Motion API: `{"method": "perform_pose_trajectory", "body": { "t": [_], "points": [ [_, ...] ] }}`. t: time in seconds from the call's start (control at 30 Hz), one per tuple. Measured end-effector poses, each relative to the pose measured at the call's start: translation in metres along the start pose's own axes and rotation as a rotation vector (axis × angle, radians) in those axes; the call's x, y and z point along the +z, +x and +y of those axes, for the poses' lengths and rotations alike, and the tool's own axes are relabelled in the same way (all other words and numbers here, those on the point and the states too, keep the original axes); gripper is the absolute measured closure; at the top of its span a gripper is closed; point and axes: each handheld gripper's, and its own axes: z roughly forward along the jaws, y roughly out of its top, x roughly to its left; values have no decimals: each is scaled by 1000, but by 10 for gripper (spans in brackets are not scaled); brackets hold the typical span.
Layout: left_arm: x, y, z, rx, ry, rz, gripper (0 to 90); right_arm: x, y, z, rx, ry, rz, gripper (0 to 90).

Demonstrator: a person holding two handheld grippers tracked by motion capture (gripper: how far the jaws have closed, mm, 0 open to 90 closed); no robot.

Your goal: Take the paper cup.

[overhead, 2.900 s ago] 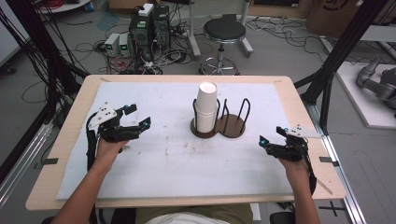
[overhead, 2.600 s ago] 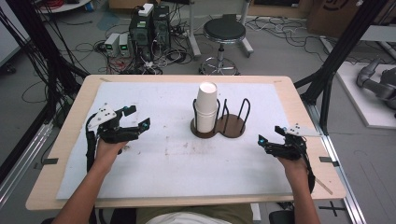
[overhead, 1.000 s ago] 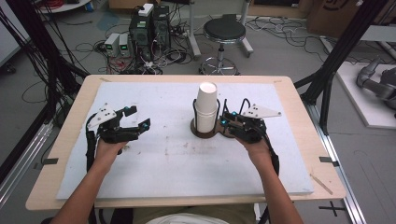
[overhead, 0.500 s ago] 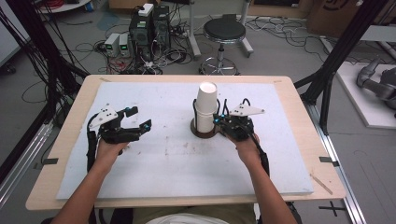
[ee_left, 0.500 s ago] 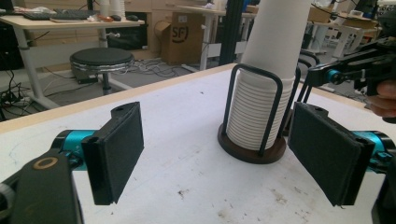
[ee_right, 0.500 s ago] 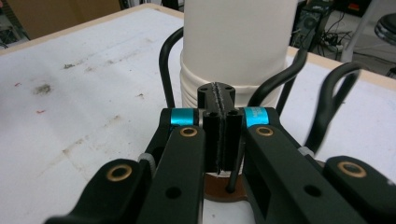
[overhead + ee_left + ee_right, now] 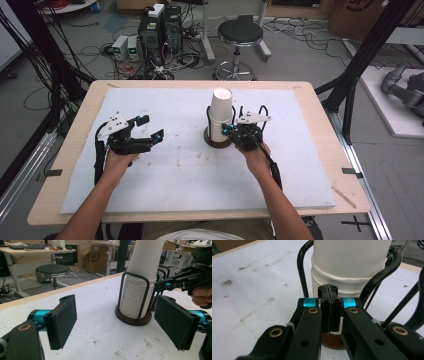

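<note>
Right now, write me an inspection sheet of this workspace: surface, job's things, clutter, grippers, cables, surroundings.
Surface: white mat on a wooden table, with small dark stains.
Job's things: stack of white paper cups upright in a black wire holder on a round brown base.
Clutter: nothing seen on the mat.
Grippers: left gripper open, apart from the cups, nothing between the jaws; right gripper shut, pads together with nothing between them, tips at the lower cups beside the holder.
Cables: one trails from each gripper along the forearm; many lie on the floor behind.
Surroundings: black stool, computer boxes, black frame posts.
</note>
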Motion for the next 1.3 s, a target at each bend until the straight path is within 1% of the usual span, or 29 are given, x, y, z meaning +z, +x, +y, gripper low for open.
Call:
{"method": "perform_pose_trajectory", "body": {
  "t": [0.17, 0.2, 0.33, 0.43, 0.67, 0.7, 0.87, 0.93, 1.03, 1.17, 1.3],
  "points": [
    [0, 0, 0, -1, 2, -1, 183, -1, 1, 1, 8, -9, 1, 900],
    [0, 0, 0, -1, 2, -1, 183, 0, 1, 1, 15, -10, 0, 900],
    [1, 0, -1, 5, 3, -2, 183, 1, 0, 2, 34, 5, -7, 900],
    [1, -1, -1, 10, 12, -1, 183, 1, -1, 2, 45, 4, -8, 900],
    [2, 0, -1, 8, 9, 1, 183, 1, -1, 2, 42, -9, -16, 900],
    [2, -1, -1, 7, 8, 2, 183, 1, -1, 3, 52, -6, -15, 900],
    [2, -2, -1, 15, 11, -3, 183, 2, 0, 4, 60, -6, -23, 900],
    [2, -3, -1, 19, 9, 1, 186, 2, 1, 4, 60, -7, -33, 900],
    [2, -2, 2, 22, -2, 4, 186, 3, 1, 4, 59, -14, -35, 900],
    [2, 0, 4, 12, -9, 4, 186, 5, 3, 5, 65, -10, -38, 900],
    [4, 0, 8, 15, -18, 8, 186, 5, 2, 5, 68, -11, -38, 900]
  ]
}}
